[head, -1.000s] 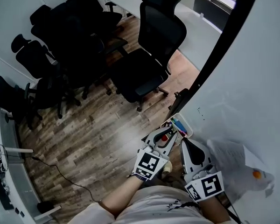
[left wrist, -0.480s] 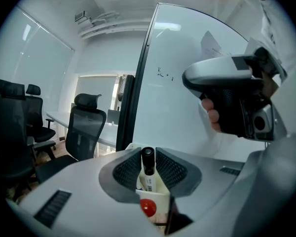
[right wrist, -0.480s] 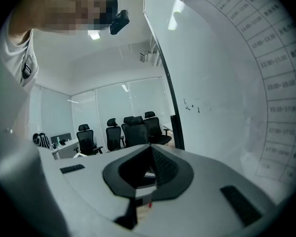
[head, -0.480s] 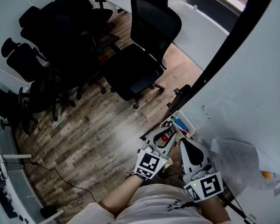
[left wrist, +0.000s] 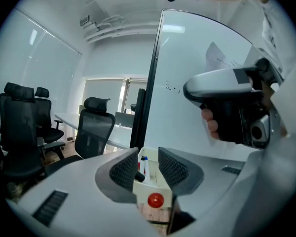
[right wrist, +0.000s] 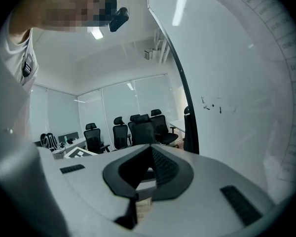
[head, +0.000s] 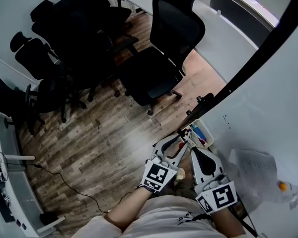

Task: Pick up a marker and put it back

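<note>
A white marker tray (head: 205, 132) hangs at the whiteboard's lower corner with several markers (head: 197, 133) in it. My left gripper (head: 183, 138) reaches up to it, open, and its jaws have just been opening. In the left gripper view the tray (left wrist: 146, 185) with a red round spot (left wrist: 155, 200) shows between the jaws (left wrist: 149, 164). A blue-capped marker (left wrist: 144, 165) and a black marker end (left wrist: 138, 176) lie in it, and neither pad presses on them. My right gripper (head: 195, 150) is beside it, shut and empty (right wrist: 150, 152).
The whiteboard (head: 268, 108) fills the right side, with a black frame edge (head: 248, 68) and a paper sheet (head: 253, 168) stuck on it. Black office chairs (head: 164, 63) and a white table (head: 223, 33) stand beyond. A cable (head: 64, 182) runs over the wood floor.
The left gripper's jaws stand wider apart than before. The red spot that showed between them from above is now hidden. Both grippers have shifted slightly toward the tray.
</note>
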Available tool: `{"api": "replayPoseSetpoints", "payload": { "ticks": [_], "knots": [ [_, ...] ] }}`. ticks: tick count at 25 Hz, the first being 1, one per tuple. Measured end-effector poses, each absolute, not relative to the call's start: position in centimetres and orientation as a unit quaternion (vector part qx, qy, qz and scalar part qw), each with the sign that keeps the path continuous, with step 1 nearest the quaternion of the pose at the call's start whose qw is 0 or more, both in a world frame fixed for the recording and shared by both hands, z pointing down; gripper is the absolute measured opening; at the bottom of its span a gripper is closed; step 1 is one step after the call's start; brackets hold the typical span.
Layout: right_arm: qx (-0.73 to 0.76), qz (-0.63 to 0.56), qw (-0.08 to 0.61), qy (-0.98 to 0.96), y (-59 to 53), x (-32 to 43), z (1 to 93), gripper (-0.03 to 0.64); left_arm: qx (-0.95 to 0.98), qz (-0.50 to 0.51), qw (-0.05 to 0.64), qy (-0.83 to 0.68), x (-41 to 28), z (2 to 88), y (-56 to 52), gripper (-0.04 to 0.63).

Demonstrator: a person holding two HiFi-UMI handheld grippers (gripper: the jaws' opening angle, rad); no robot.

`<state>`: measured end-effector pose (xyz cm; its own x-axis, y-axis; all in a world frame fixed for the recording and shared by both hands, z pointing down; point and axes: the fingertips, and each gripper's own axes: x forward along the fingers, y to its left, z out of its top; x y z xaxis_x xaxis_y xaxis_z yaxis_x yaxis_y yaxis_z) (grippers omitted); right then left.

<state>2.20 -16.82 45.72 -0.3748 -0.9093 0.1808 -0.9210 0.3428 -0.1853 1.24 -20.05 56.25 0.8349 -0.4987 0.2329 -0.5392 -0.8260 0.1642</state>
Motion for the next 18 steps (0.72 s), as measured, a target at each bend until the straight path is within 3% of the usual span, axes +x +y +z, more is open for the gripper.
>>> {"api": "replayPoseSetpoints", "payload": {
  "ticks": [18],
  "knots": [
    [0.545, 0.109, 0.007, -0.831, -16.2, 2.3, 42.8, 0.011, 0.953, 0.040, 0.111, -0.279, 0.2, 45.5, -18.2, 0.101]
  ]
}}
